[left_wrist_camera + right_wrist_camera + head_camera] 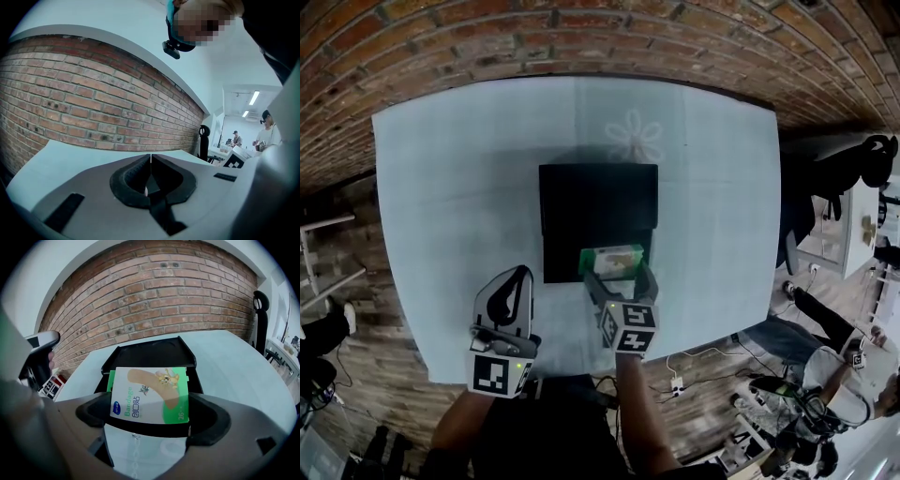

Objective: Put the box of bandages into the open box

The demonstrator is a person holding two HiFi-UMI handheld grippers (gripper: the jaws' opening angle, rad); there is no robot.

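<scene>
A green and white box of bandages (151, 394) is clamped flat between the jaws of my right gripper (152, 420). In the head view that gripper (619, 279) holds the bandage box (611, 259) over the near right corner of the open black box (598, 202), which sits mid-table. The black box (150, 357) lies just beyond the bandage box in the right gripper view. My left gripper (514, 281) rests near the table's front edge, left of the black box, with its jaws closed together and nothing in them (150, 161).
The pale blue table (450, 187) has a flower print (635, 138) behind the black box. A brick wall (534, 37) runs behind the table. People sit at desks to the right (825, 366), beyond the table's edge.
</scene>
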